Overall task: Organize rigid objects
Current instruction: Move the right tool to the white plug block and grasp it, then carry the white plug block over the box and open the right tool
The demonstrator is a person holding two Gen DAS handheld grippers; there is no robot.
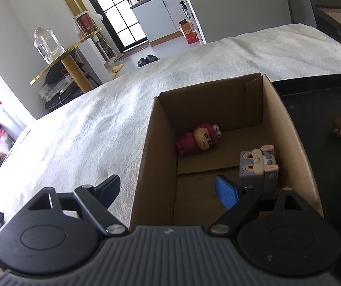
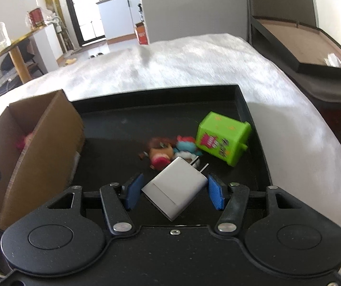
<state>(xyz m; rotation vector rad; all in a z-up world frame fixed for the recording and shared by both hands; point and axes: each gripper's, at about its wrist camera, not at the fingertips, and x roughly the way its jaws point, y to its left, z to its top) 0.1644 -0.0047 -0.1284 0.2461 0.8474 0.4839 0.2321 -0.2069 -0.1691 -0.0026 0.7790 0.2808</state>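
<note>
A cardboard box stands open on the white blanket, left of a black tray. Inside the box lie a red figurine and a grey block toy. My left gripper is open and empty, straddling the box's left wall. My right gripper is shut on a white plug charger just above the tray. In the tray lie a green cube toy and a small colourful figurine. The box also shows in the right wrist view.
The white blanket covers the surface around box and tray. A gold-edged side table with a glass jar stands at the far left. A dark bed frame lies beyond the right edge.
</note>
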